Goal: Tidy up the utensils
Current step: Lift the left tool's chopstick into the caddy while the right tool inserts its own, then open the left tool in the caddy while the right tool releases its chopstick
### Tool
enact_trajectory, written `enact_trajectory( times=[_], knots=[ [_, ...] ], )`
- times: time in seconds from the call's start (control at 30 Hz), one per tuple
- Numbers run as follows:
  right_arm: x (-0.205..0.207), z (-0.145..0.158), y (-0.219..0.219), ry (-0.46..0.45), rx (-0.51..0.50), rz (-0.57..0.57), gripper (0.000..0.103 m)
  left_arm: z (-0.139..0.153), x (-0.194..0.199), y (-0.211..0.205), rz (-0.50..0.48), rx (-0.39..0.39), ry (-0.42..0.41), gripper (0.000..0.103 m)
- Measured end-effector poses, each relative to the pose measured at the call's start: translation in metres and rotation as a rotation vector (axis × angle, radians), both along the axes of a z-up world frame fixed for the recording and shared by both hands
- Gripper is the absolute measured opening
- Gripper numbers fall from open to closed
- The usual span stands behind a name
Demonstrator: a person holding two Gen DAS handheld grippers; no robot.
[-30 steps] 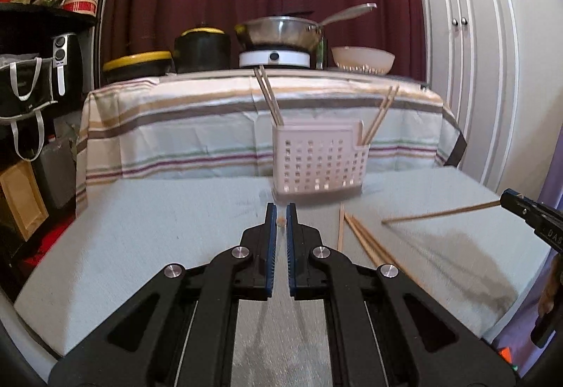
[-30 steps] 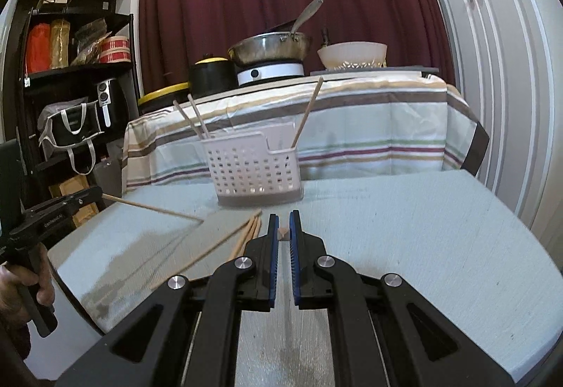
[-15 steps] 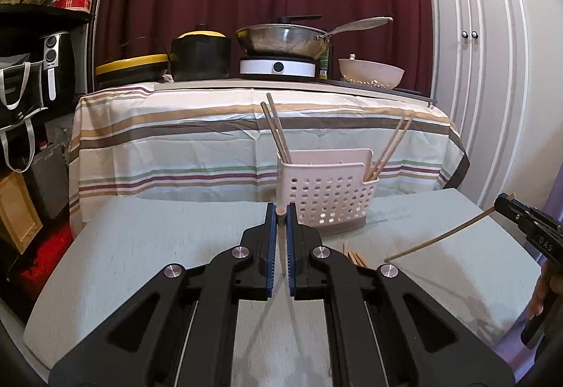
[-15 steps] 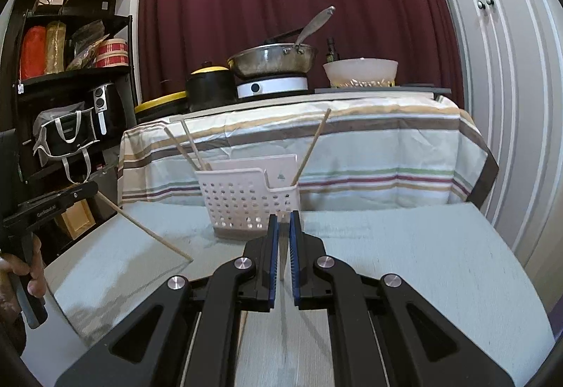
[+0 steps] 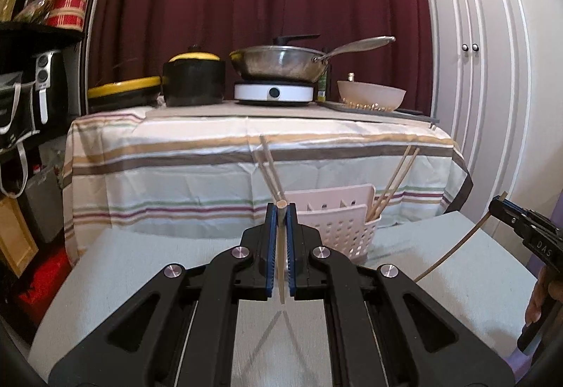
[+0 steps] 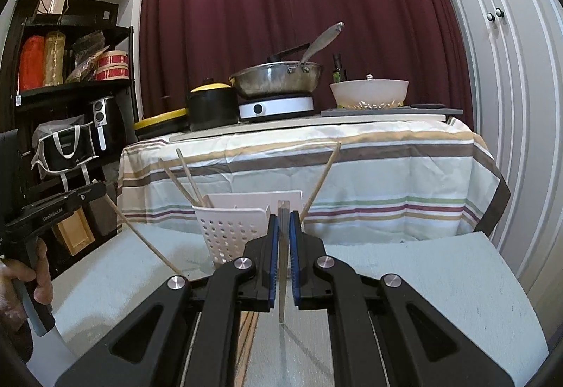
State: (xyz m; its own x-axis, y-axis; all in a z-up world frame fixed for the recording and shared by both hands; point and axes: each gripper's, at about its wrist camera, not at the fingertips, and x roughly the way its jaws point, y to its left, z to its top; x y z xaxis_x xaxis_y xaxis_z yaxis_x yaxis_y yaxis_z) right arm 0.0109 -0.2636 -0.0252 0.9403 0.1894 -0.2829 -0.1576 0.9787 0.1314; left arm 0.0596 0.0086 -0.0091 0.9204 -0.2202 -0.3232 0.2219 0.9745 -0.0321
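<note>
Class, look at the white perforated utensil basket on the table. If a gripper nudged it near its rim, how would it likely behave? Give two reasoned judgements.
The basket looks like thin, hole-riddled plastic, so it is probably light and would slide on the table. The chopsticks lean well above its rim, so a high nudge might tip it.

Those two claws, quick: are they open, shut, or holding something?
Left claw: shut on a chopstick.
Right claw: shut on another chopstick.
</note>
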Motion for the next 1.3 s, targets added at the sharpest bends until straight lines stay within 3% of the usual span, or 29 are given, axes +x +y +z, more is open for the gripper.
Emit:
enact_trajectory(
  times=[0.23, 0.5, 0.67, 0.83, 1.23, 1.27, 1.3],
  knots=[
    [0.010, 0.028, -0.003, -0.044, 0.027, 0.025, 0.007, 0.028, 0.009, -0.007, -0.059, -0.033, -0.014, 0.006],
    [0.033, 0.081, -0.005, -0.170, 0.030, 0.038, 0.007, 0.081, 0.026, -0.013, -0.097, -0.066, -0.104, 0.006],
    [0.057, 0.099, -0.004, -0.206, 0.028, 0.038, 0.007, 0.105, 0.050, -0.019, -0.095, -0.070, -0.144, 0.006],
    [0.093, 0.095, -0.001, -0.163, 0.027, 0.041, 0.007, 0.095, 0.083, -0.028, -0.085, -0.059, -0.097, 0.006],
    [0.148, 0.028, 0.011, 0.024, 0.007, 0.036, 0.007, 0.026, 0.132, -0.039, -0.075, -0.038, 0.063, 0.006],
    [0.151, 0.022, 0.012, 0.045, 0.001, 0.040, 0.007, 0.023, 0.132, -0.041, -0.070, -0.024, 0.061, 0.008],
    [0.154, 0.019, 0.013, 0.057, 0.002, 0.041, 0.009, 0.022, 0.131, -0.042, -0.067, -0.013, 0.057, 0.018]
  ],
)
